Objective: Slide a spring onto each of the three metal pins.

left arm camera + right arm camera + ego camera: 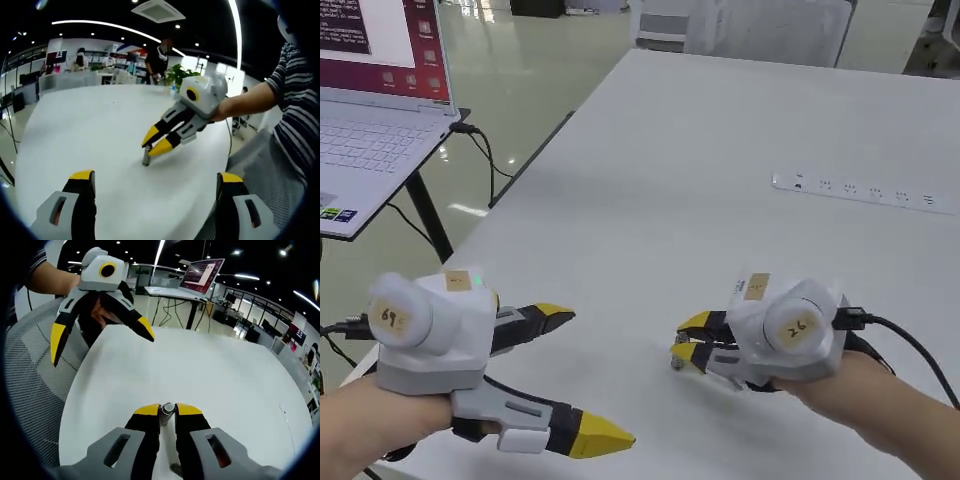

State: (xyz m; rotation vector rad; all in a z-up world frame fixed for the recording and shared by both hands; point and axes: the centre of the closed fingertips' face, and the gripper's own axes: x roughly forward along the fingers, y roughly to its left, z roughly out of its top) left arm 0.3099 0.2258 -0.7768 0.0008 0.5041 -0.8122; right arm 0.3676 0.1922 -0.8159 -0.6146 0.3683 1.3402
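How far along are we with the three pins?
Done: nothing I can confirm yet. In hand: the right hand-held gripper is shut on one metal pin, upright on the table, seemingly with spring coils around it; the left hand-held gripper is open and empty. Left: probably the other two pins.

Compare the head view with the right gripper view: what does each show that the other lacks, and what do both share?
Head view, not the other: the right tongs' white housing with its numbered sticker. Right gripper view, not the other: a mesh chair and ceiling lights. Both: the open left tongs, laptop, white table, and the metal pin gripped by the right tongs.
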